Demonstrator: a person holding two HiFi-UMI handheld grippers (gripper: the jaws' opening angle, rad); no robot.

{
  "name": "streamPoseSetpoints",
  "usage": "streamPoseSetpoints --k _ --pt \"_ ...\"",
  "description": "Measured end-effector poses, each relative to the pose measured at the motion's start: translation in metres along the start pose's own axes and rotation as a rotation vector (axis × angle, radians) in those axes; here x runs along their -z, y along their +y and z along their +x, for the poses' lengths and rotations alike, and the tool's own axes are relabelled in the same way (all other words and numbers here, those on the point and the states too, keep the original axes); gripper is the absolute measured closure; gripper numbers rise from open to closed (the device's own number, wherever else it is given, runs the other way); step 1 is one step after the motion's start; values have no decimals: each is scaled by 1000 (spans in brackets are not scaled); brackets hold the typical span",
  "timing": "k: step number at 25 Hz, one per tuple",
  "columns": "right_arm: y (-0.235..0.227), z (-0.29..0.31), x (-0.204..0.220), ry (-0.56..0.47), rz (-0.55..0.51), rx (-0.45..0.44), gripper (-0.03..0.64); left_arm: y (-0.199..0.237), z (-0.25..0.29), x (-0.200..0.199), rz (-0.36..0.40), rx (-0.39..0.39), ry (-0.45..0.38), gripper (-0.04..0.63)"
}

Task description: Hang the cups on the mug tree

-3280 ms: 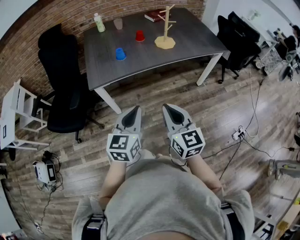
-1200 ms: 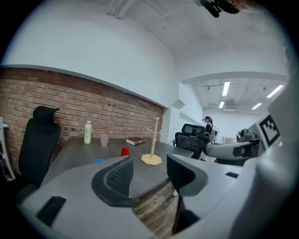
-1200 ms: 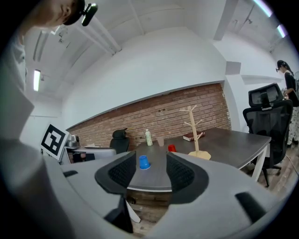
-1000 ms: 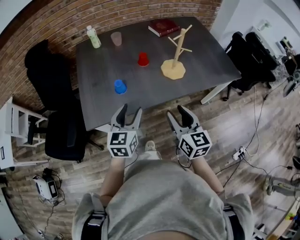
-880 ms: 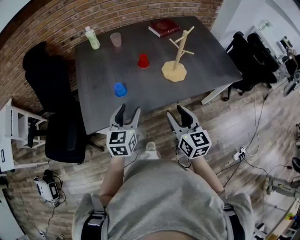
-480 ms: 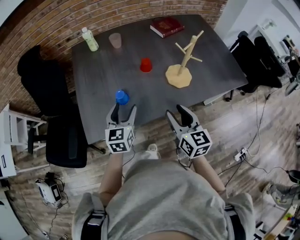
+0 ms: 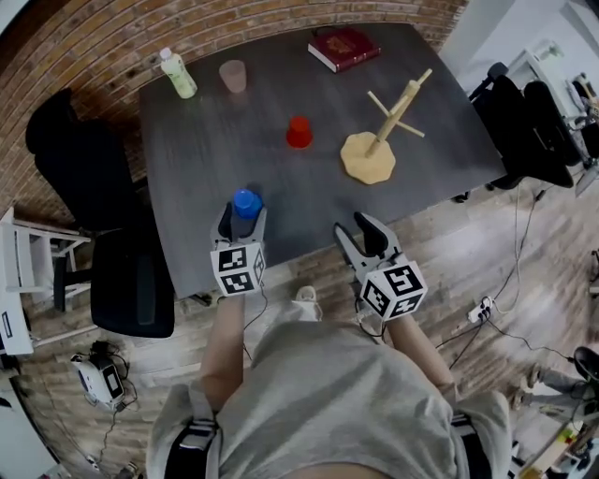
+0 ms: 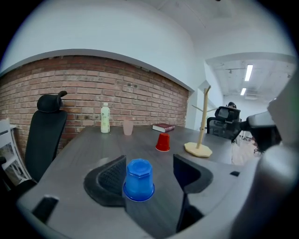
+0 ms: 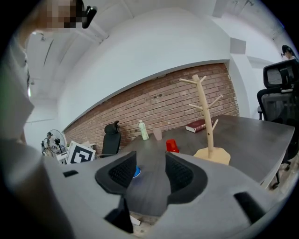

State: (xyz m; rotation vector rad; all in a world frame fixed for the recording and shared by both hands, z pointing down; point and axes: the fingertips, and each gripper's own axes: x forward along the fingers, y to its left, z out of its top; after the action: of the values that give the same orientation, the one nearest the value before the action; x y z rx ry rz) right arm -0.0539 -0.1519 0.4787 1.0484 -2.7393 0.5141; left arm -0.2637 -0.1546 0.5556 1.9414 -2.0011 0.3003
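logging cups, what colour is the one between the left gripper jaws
Blue cup, clearest in left gripper view.

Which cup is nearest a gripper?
The blue cup, upside down between the jaws of the left gripper, which have just been opening; the red cup and pink cup stand farther back.

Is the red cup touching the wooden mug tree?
Apart. The head view shows bare table between the red cup and the mug tree.

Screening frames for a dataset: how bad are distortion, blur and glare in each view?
Head view: fisheye bows the table edges, otherwise sharp. Left gripper view: blue cup crisp, brick wall arched, ceiling lights blown out, corners dark. Right gripper view: mug tree clear, wall curved, mosaic patch top left.
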Motion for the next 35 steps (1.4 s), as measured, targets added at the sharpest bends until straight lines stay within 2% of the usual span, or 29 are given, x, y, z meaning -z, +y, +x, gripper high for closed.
streamPoseSetpoints --k 6,12,15,21,28,35 --pt "-9 10 3 19 4 5 422 17 24 22 -2 -41 50 307" --pt "-10 16 5 21 18 12 425 23 37 40 -9 -51 93 308" --pt "-10 17 5 23 20 13 426 24 38 43 0 -68 95 376" --pt "-9 17 3 15 14 14 430 22 37 41 3 -45 108 380" --pt "-6 10 1 -1 9 23 431 6 29 13 11 13 66 383" --pt "-4 -7 -7 -41 15 45 433 -28 19 -47 26 106 -32 390"
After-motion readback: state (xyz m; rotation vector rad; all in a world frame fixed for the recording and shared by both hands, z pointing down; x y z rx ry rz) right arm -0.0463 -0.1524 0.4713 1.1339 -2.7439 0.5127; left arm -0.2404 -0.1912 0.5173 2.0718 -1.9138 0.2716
